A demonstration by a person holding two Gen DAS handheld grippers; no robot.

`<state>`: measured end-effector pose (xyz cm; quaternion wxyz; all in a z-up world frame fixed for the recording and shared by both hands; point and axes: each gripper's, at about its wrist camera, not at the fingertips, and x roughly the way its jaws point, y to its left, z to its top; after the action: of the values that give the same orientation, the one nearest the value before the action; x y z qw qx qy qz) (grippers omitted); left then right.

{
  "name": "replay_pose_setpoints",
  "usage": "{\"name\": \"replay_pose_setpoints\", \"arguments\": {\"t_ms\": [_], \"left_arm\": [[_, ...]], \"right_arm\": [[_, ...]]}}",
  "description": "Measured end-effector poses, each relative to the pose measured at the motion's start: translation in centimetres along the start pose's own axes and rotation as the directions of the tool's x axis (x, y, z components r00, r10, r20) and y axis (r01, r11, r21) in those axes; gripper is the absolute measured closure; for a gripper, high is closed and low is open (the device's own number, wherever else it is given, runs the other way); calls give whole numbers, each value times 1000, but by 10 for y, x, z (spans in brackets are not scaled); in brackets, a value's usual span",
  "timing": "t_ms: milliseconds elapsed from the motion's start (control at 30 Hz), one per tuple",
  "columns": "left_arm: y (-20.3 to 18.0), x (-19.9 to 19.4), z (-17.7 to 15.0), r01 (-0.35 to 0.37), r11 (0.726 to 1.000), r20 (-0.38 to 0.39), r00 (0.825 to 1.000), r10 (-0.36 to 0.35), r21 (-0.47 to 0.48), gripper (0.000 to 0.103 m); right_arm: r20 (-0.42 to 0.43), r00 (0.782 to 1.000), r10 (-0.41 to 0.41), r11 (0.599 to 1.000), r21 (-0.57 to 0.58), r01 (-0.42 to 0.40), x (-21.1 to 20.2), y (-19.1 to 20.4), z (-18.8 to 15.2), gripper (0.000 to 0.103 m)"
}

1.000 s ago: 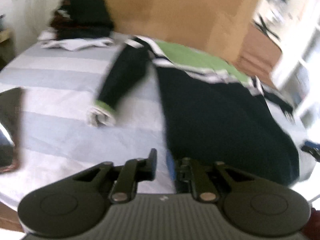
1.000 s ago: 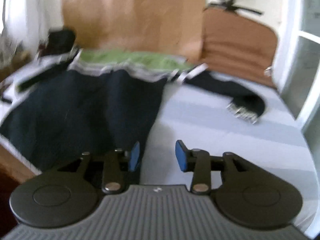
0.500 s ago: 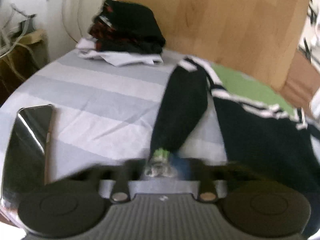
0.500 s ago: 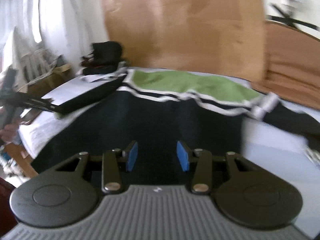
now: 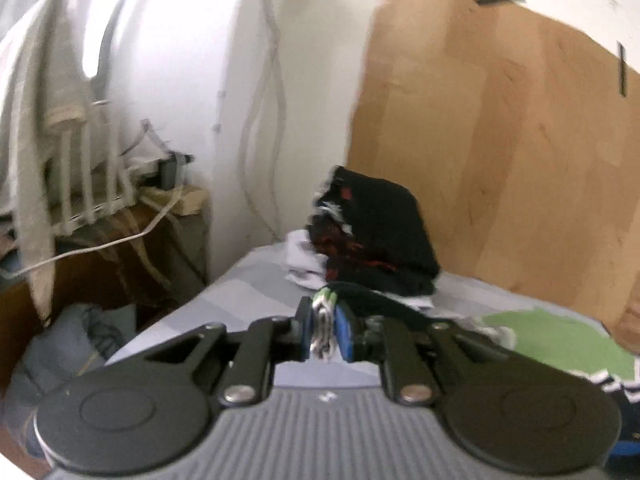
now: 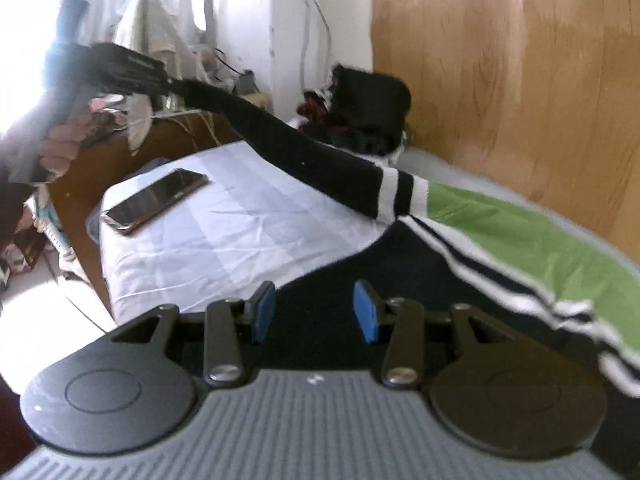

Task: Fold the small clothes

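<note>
A dark navy sweater [image 6: 400, 280] with a green yoke [image 6: 520, 232] and white stripes lies on the striped bed. My left gripper [image 5: 326, 334] is shut on the sleeve's striped cuff [image 5: 323, 320] and holds it lifted. In the right wrist view the left gripper [image 6: 160, 80] is raised at upper left, with the dark sleeve [image 6: 300, 148] stretched taut from it down to the shoulder. My right gripper [image 6: 314, 312] is open and empty, hovering over the sweater's dark body.
A stack of folded dark clothes [image 5: 376, 236] on a white garment sits at the bed's far corner against a wooden panel [image 5: 520, 152]. A phone [image 6: 156, 196] lies on the sheet [image 6: 240, 232] near the left edge. A cluttered brown side table [image 5: 100, 248] stands beside the bed.
My left gripper closed on the sleeve cuff and lifted it up and left, pulling the sleeve taut. My right gripper swung left over the sweater's body, still open.
</note>
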<state>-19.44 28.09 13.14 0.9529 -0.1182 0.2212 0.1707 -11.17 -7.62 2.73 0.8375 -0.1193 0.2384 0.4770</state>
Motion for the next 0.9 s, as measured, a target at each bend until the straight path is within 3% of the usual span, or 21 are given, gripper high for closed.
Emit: {"name": "replay_pose_setpoints", "arguments": {"t_ms": [167, 233, 333, 400, 500, 567, 633, 667, 700, 733, 767, 800, 900], "left_arm": [[-46, -7, 17, 61, 993, 38, 997, -65, 100, 91], [-72, -15, 35, 103, 983, 67, 991, -114, 152, 91], [-127, -31, 62, 170, 952, 98, 975, -201, 255, 91], [-173, -39, 78, 228, 915, 97, 957, -274, 334, 91], [-259, -44, 96, 318, 836, 79, 917, -390, 447, 90], [-314, -48, 98, 433, 752, 7, 865, -502, 496, 82], [-354, -57, 88, 543, 647, -64, 790, -610, 535, 67], [-366, -60, 81, 562, 622, -68, 769, -635, 545, 61], [-371, -61, 76, 569, 611, -72, 762, -644, 550, 60], [-372, -54, 72, 571, 606, -81, 761, -643, 553, 59], [-371, -47, 69, 561, 616, -90, 775, -625, 552, 59], [-366, -38, 68, 542, 637, -90, 795, -599, 548, 59], [-341, 4, 70, 461, 736, -104, 873, -477, 495, 60]], "right_arm": [[-78, 997, -23, 985, 172, 36, 27, -21, -20, 57], [-46, 999, 5, 974, 228, 6, 18, -29, -27, 57], [-10, 1000, -15, 964, 266, 17, 3, -36, -33, 57], [16, 1000, -24, 953, 302, 19, -8, -41, -38, 57], [59, 998, -29, 936, 352, 7, -26, -49, -52, 57], [76, 996, -40, 926, 378, 9, -34, -52, -59, 57], [86, 995, -53, 918, 397, 14, -40, -56, -64, 57], [93, 994, -63, 915, 403, 20, -41, -56, -64, 57], [100, 992, -70, 914, 405, 24, -47, -59, -67, 57], [108, 991, -76, 913, 408, 26, -52, -62, -69, 57], [117, 990, -80, 911, 412, 25, -56, -66, -70, 57], [124, 989, -84, 907, 420, 25, -61, -72, -72, 57], [131, 984, -124, 905, 422, 58, -67, -89, -70, 57]]}}
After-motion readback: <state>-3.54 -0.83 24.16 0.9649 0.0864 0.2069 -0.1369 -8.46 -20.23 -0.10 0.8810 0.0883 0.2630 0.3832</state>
